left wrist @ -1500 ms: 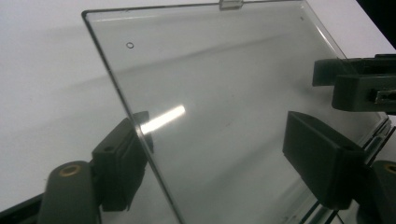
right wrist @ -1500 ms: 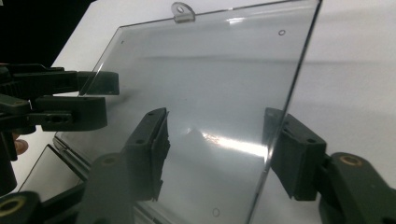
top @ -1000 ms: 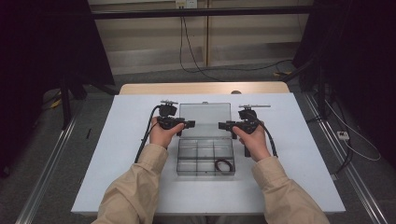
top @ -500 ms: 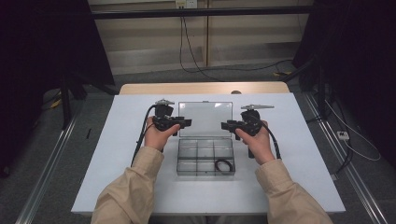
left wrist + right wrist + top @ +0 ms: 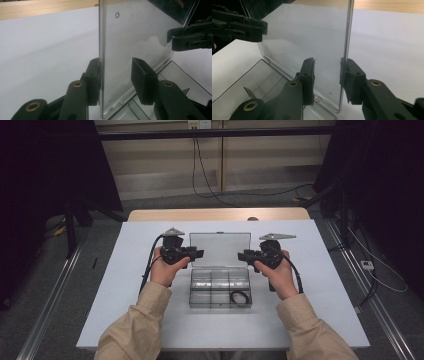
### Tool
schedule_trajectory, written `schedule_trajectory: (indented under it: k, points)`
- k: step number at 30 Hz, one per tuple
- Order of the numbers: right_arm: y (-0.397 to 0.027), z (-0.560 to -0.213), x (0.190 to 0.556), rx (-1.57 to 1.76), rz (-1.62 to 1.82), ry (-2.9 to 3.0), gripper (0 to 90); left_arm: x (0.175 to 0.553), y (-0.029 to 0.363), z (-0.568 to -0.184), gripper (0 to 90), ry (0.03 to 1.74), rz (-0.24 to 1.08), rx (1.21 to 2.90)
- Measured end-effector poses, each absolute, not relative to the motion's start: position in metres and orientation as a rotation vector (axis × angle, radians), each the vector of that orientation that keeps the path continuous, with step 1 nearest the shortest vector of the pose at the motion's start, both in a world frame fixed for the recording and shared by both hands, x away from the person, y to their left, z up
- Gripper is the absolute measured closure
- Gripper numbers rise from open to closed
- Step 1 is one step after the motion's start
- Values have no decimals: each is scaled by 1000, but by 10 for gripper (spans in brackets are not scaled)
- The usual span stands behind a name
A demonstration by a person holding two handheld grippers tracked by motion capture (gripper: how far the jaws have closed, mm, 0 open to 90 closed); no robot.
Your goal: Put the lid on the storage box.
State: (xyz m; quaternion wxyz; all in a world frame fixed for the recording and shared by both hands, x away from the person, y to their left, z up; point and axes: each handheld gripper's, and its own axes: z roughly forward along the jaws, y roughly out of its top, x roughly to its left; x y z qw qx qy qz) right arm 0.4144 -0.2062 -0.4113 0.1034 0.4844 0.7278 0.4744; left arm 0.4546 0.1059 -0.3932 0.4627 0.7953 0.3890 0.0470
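white tabletop (image 5: 125, 285) under dim light, dark curtains around it, and a clear plastic compartment box (image 5: 220, 287) lies at its middle with its lid (image 5: 220, 248) stood upright at the far side. the left gripper (image 5: 195, 254) and right gripper (image 5: 246, 255) each straddle a side edge of the lid; their jaws have just been closing, yet in both gripper views one pad touches the pane while the other stands off, so neither is clamped. the box looks light, stiff, slick and scratch-prone, probably best taken by the lid's side edges near the hinge. it is see-through, divided into cells, with a black ring (image 5: 240, 297) in the near right cell.
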Motion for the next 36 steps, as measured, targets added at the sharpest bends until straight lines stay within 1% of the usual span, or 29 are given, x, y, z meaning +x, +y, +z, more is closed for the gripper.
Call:
schedule_trajectory:
  k: [22, 31, 36]
  points:
    - [-211, -405, 400, 1380, 1418, 2139, 644, 443, 108, -389, 594, 907, 122, 1960]
    - [-216, -403, 392, 1375, 1432, 2133, 599, 442, 108, -389, 595, 903, 123, 1962]
    - [-222, -399, 382, 1354, 1438, 2137, 598, 442, 109, -389, 596, 897, 122, 1964]
